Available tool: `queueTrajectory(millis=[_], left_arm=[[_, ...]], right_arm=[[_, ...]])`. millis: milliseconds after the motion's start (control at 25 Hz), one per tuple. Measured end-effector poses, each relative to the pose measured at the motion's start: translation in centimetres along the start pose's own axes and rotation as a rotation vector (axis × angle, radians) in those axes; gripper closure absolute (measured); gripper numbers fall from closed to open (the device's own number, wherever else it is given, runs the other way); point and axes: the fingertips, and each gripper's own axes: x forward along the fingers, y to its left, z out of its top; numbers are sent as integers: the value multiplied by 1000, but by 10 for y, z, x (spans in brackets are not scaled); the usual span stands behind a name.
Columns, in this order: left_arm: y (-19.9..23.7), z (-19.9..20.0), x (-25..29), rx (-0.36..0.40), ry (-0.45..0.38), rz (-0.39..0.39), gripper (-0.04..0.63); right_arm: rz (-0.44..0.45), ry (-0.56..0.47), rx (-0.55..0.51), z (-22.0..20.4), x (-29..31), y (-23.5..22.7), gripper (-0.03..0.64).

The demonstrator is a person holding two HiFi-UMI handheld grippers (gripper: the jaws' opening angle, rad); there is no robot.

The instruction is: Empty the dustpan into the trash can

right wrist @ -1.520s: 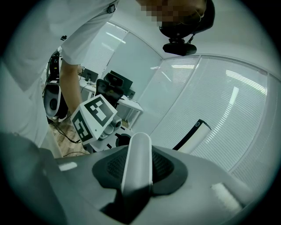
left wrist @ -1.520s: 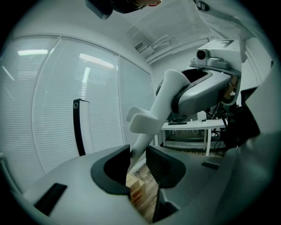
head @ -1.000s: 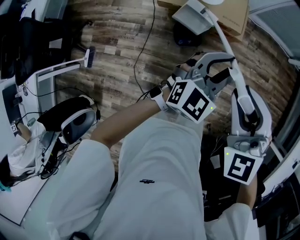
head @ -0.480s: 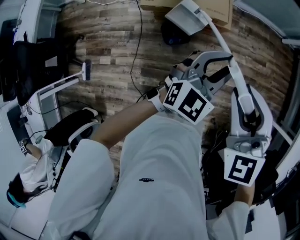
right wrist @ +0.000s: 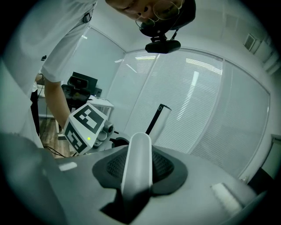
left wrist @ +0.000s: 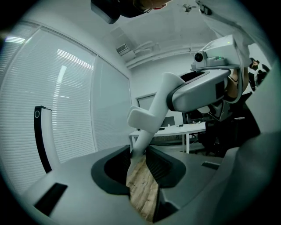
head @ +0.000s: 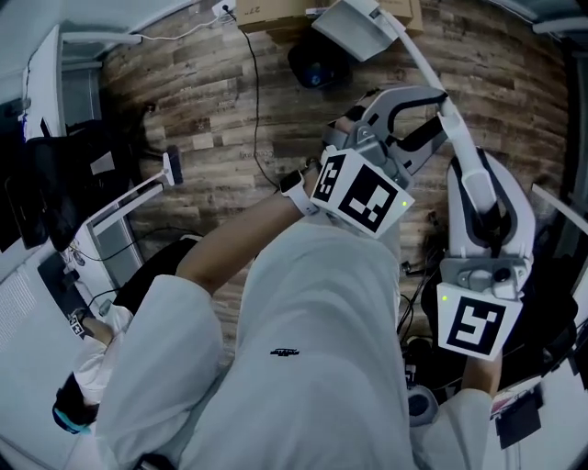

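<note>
Your right hand-held gripper [right wrist: 138, 166] is clamped on the handle [right wrist: 138, 147], jaws partly apart. Your left hand-held gripper [left wrist: 139, 159] pinches the same handle nearer the dustpan [head: 354, 27].

head view: above handle [head: 423, 64], steeply down | both gripper views: close against handle, near level | shared: handle

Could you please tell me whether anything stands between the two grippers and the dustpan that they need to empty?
Nothing visible does. The left gripper and the right gripper are both shut on the dustpan handle, one further along it than the other. The pan hangs out over the wood floor. I cannot make out a trash can for certain.
</note>
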Motion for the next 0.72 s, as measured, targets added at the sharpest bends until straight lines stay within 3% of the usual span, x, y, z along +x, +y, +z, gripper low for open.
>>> queueTrajectory(millis=[720], left_arm=[[-73, -18, 85, -3, 40, -175, 482]], right_arm=[[-185, 113, 198, -84, -35, -56, 497]])
